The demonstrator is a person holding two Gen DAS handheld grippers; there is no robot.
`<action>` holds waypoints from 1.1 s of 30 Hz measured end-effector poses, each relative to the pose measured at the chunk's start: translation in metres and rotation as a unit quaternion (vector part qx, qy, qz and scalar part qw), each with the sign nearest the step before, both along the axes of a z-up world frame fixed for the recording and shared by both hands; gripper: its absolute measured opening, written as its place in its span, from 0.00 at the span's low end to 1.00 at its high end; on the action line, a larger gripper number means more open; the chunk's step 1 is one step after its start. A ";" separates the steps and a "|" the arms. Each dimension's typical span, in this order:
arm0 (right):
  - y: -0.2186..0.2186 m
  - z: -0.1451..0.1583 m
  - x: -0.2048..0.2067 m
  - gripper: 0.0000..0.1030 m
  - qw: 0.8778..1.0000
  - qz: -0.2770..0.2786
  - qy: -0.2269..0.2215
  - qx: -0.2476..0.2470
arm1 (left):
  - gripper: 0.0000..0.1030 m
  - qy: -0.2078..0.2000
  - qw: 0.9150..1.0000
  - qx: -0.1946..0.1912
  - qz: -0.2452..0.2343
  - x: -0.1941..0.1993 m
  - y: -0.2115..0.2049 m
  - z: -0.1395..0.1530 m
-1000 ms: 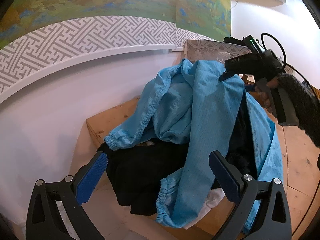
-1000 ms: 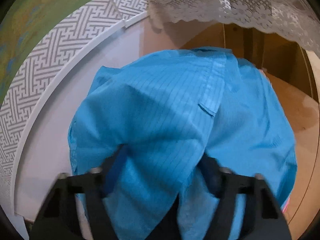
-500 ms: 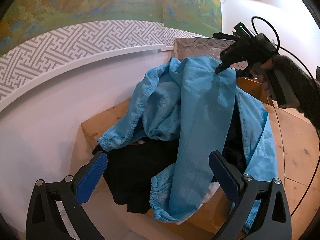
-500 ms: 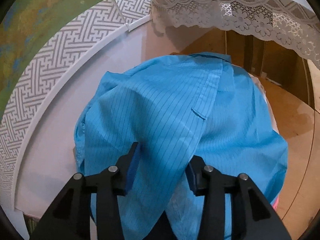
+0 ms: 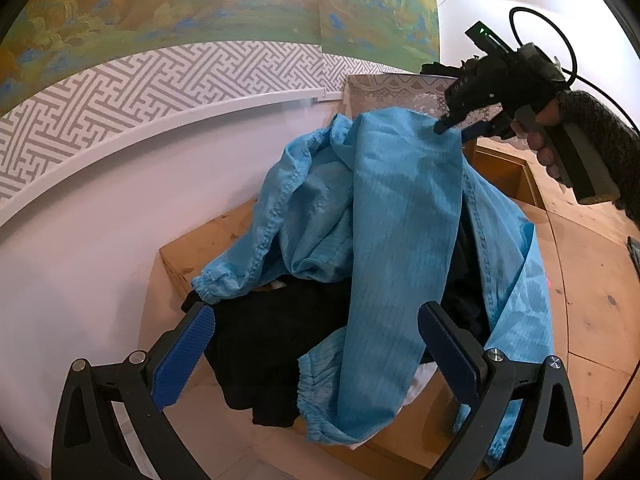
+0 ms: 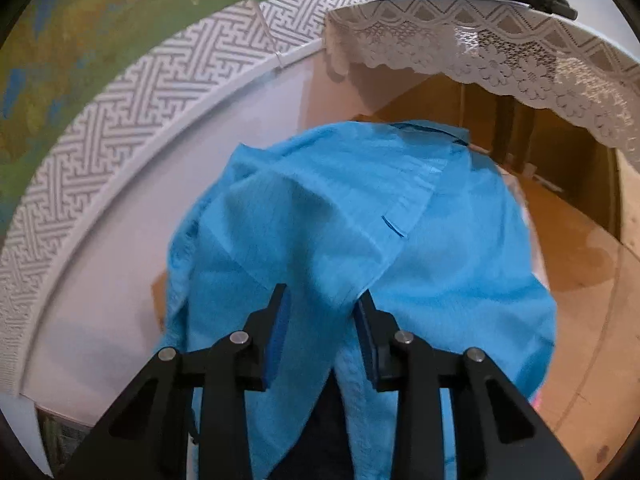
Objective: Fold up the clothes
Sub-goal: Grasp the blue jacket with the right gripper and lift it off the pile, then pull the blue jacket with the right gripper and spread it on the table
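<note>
Pinching blue jacket — right gripper | left gripper released — no legible writing

Soft indoor light; fisheye bending at edges; right view motion-blurred.

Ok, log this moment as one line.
task: fold clothes | right gripper: shut on blue jacket, lifted | left gripper: open, empty | black garment: on wooden platform
</note>
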State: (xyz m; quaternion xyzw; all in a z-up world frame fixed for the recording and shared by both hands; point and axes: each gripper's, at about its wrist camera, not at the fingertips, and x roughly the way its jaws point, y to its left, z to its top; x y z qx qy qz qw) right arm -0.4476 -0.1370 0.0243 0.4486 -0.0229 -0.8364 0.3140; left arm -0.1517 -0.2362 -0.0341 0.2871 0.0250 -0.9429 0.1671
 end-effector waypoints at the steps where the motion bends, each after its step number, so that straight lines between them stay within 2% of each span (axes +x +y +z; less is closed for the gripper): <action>1: -0.003 -0.001 -0.001 0.27 1.000 0.002 0.007 -0.001 | 0.99 0.000 1.000 0.001 0.000 0.000 0.000 0.000; 3: -0.014 -0.005 -0.002 0.07 0.999 0.013 0.028 0.014 | 0.99 -0.001 1.000 0.001 0.000 -0.001 0.000 -0.001; 5: -0.026 -0.010 0.001 0.05 0.997 0.020 0.054 0.042 | 0.99 -0.003 1.000 -0.003 -0.002 -0.002 0.001 -0.001; 8: -0.027 -0.006 0.010 0.03 0.994 0.017 0.093 0.060 | 0.99 -0.007 1.000 -0.010 -0.003 -0.002 0.002 -0.001; 13: 0.015 0.029 0.041 0.02 0.985 0.004 0.166 0.052 | 0.99 -0.008 1.000 -0.009 0.002 0.006 -0.001 0.003; 18: 0.117 0.051 0.094 0.02 0.981 -0.007 0.188 0.055 | 0.99 0.001 1.000 -0.018 0.005 0.021 0.001 0.016; 21: 0.190 0.041 0.145 0.02 0.975 -0.027 0.200 0.091 | 0.99 0.005 1.000 -0.022 -0.003 0.026 0.011 0.023; 23: 0.255 0.029 0.178 0.01 0.976 -0.067 0.183 0.093 | 0.99 0.007 0.999 -0.027 -0.016 0.026 0.023 0.028; 25: 0.325 0.017 0.208 0.01 0.972 -0.134 0.168 0.095 | 0.99 0.009 0.999 -0.032 -0.029 0.027 0.036 0.034; 27: 0.406 0.001 0.241 0.01 0.962 -0.209 0.138 0.109 | 0.99 0.011 0.998 -0.037 -0.042 0.028 0.049 0.039; 29: 0.477 -0.017 0.270 0.01 0.946 -0.281 0.102 0.128 | 0.99 0.011 0.997 -0.043 -0.058 0.026 0.064 0.043; 31: 0.507 -0.036 0.290 0.05 0.945 -0.293 0.064 0.127 | 0.99 0.009 0.996 -0.051 -0.074 0.021 0.083 0.046; 32: 0.504 -0.041 0.294 0.05 0.948 -0.280 0.063 0.137 | 0.99 0.007 0.995 -0.057 -0.082 0.018 0.094 0.047; 33: 0.494 -0.044 0.296 0.10 0.952 -0.258 0.066 0.152 | 0.99 0.006 0.995 -0.055 -0.083 0.016 0.099 0.048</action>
